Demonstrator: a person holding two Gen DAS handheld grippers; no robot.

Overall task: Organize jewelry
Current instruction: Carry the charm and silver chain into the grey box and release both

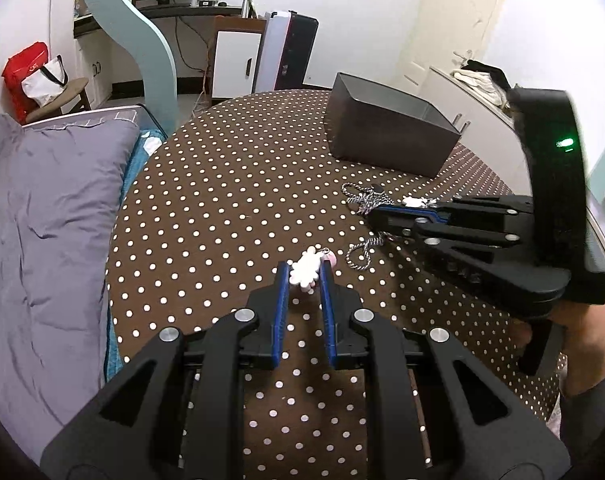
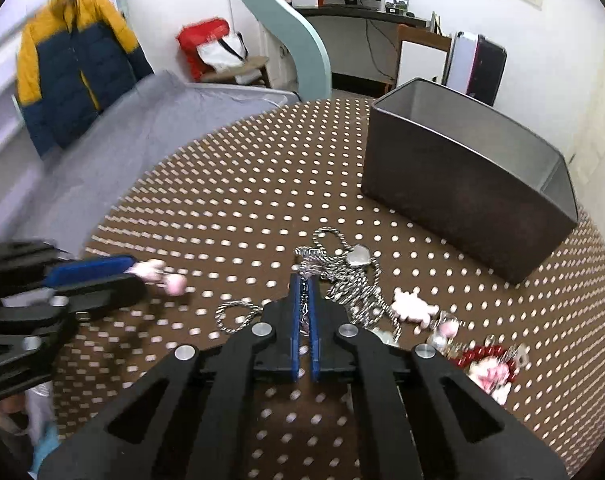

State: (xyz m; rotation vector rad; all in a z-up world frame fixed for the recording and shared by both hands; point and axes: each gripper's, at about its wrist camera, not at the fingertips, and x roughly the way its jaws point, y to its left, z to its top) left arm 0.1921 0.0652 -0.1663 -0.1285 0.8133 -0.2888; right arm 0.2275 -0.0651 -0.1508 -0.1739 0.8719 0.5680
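My left gripper [image 1: 305, 274] is shut on a white and pink flower charm [image 1: 302, 270] just above the polka-dot tablecloth [image 1: 230, 184]; it also shows in the right wrist view [image 2: 136, 270]. My right gripper [image 2: 305, 278] is shut on a black-and-white braided chain [image 2: 348, 280] with a silver heart pendant [image 2: 358, 257]; it shows in the left wrist view [image 1: 376, 216] too. A dark grey open box [image 1: 386, 128] stands at the table's far right, also seen in the right wrist view [image 2: 462, 188].
A pink flower charm [image 2: 412, 305], red beads [image 2: 480, 354] and other small trinkets lie right of my right gripper. A bed with a grey pillow [image 1: 42, 220] borders the table on the left. A white cabinet [image 1: 474, 120] stands behind the box.
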